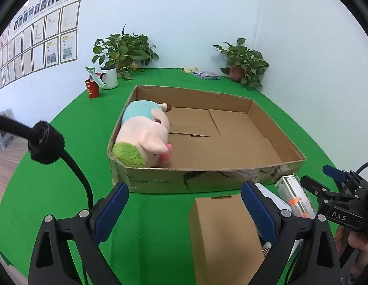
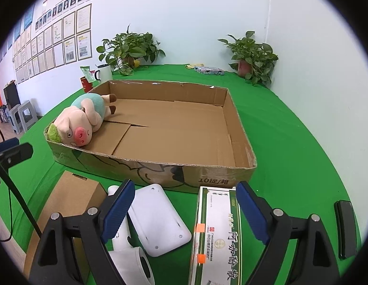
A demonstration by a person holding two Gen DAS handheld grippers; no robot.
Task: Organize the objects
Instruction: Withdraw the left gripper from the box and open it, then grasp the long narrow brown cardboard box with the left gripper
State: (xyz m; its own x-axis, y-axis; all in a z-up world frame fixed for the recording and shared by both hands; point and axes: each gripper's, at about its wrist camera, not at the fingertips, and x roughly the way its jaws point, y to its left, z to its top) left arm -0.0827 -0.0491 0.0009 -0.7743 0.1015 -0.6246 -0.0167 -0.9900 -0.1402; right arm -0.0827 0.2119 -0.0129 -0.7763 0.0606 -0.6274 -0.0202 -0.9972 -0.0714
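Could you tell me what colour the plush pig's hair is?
Green, clearest in the right wrist view.

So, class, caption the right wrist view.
Open right gripper above medicine box; plush pig lies in cardboard tray.

Both grippers spread wide, nothing clamped

The left gripper (image 1: 184, 206) tilts downward with its blue pads apart and free. The right gripper (image 2: 184, 204) tilts down likewise, jaws parted; a hand (image 1: 355, 244) grips its handle.

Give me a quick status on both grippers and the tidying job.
Left gripper and right gripper open, empty. Pink plush pig lies in the shallow cardboard tray. Small brown carton, green-and-white medicine box still outside.
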